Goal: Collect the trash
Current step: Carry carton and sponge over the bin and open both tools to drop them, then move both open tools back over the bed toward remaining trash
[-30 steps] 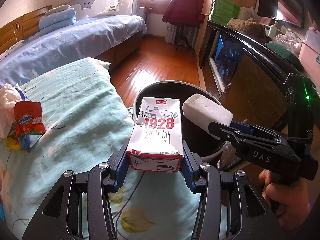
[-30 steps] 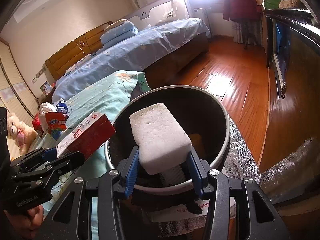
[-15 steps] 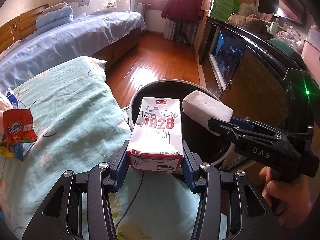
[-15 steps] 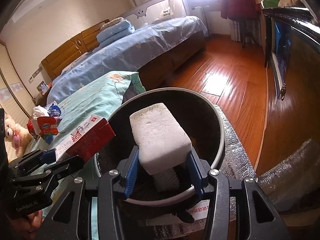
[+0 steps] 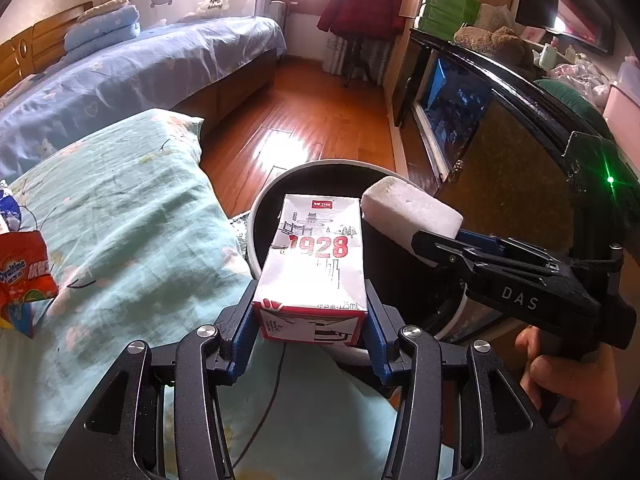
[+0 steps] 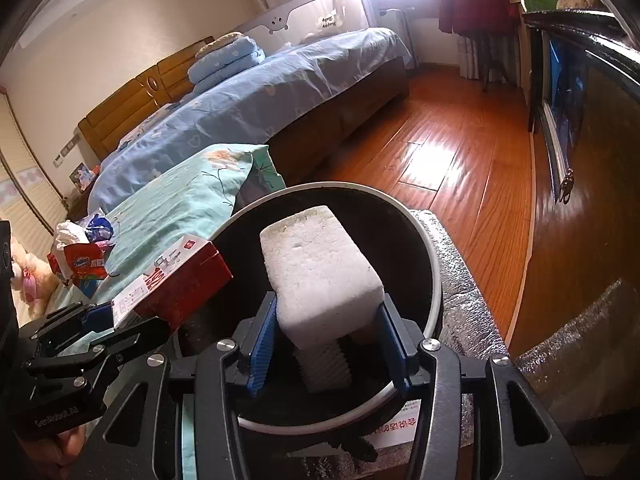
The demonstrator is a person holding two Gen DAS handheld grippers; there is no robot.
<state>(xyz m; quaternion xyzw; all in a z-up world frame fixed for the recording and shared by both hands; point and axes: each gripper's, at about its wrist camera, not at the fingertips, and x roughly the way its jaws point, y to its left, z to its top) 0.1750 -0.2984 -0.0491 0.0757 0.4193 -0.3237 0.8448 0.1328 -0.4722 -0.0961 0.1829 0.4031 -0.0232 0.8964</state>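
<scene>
Foam first: my right gripper [image 6: 326,354] is clamped on a white foam block [image 6: 320,268], its long axis running straight ahead of the fingers, and nearly all of it hangs over the mouth of the black trash bin [image 6: 430,248] directly below and in front. My left gripper [image 5: 310,344] is clamped on a small milk carton [image 5: 316,264], also lying lengthwise along the fingers; only its far end reaches past the bin's near rim, while its gripped end sits above the teal quilt [image 5: 132,232].

I judge the right tool is the better placed to let go; the left wants a little more travel forward so the carton clears the rim. The two loads sit just beside each other, the foam to the right of the carton.

More trash waits well off to the left of my left tool on the quilt: a red snack wrapper [image 5: 24,276] and, seen from the right wrist, crumpled white paper [image 6: 70,234]. Beyond the bin lie sunlit wooden floor [image 6: 448,152], a blue-sheeted bed [image 6: 260,96] and a dark cabinet [image 5: 516,152] to the right.
</scene>
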